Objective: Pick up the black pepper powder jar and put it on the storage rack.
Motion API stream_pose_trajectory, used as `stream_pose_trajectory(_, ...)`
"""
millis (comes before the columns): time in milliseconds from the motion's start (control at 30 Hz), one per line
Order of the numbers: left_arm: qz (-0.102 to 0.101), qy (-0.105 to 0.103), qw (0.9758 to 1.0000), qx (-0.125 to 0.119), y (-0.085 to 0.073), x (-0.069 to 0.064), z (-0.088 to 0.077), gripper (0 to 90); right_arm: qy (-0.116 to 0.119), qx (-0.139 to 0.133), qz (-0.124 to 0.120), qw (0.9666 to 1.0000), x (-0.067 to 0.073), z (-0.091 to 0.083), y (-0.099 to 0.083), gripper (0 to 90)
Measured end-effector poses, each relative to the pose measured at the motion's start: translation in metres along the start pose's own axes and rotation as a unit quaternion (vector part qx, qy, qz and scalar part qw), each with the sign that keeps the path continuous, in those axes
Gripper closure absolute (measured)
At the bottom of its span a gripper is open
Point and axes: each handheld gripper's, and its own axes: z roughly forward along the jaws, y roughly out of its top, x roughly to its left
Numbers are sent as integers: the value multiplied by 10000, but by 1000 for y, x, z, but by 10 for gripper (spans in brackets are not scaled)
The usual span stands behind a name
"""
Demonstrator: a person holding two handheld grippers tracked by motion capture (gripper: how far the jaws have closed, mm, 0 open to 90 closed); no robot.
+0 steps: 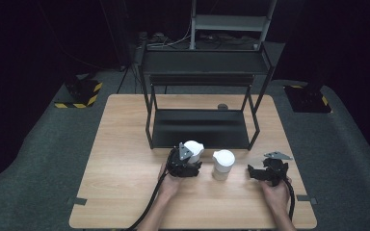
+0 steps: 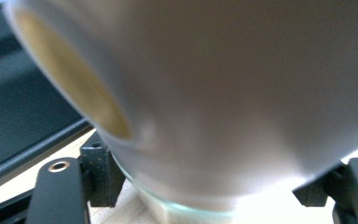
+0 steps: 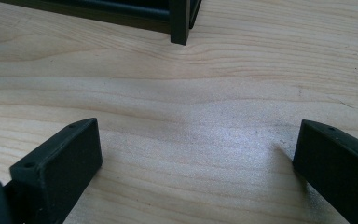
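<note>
Jaws of the left gripper (image 1: pixel 191 156) are closed on a white cup (image 1: pixel 194 148), one black pad against each side of it, seen close in the left gripper view (image 2: pixel 214 205). Jaws of the right gripper (image 1: pixel 256 172) stand wide apart over bare wood, nothing between them (image 3: pixel 196 158).

Containers: the held cup (image 2: pixel 223 93) is tilted, its mouth turned toward 10 o'clock in the left gripper view; the inside looks yellowish, and whether anything lies in it cannot be told. A second white cup (image 1: pixel 223 164) stands upright on the table (image 1: pixel 125 159), just beside the first at its 4 o'clock, between the two grippers; its contents cannot be made out from above.

Appearance: the held cup is plain, smooth and white, with a pale glassy band near its lower edge.

Hidden or unclear: the cup is blurred and cut off at the frame edges in the left gripper view. A black shelf rack (image 1: pixel 202 127) stands at 12 o'clock from both cups.
</note>
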Motion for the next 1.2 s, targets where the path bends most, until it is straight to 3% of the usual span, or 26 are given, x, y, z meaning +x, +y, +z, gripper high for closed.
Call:
stream_pose_trajectory(667,141,32,9999,41,5,-2,-2,309,0,0,-1,10000,0,0,0,4)
stream_pose_trajectory(1200,-53,-145,9999,63,29,11,-22,309,2,0,4,10000,0,0,0,5)
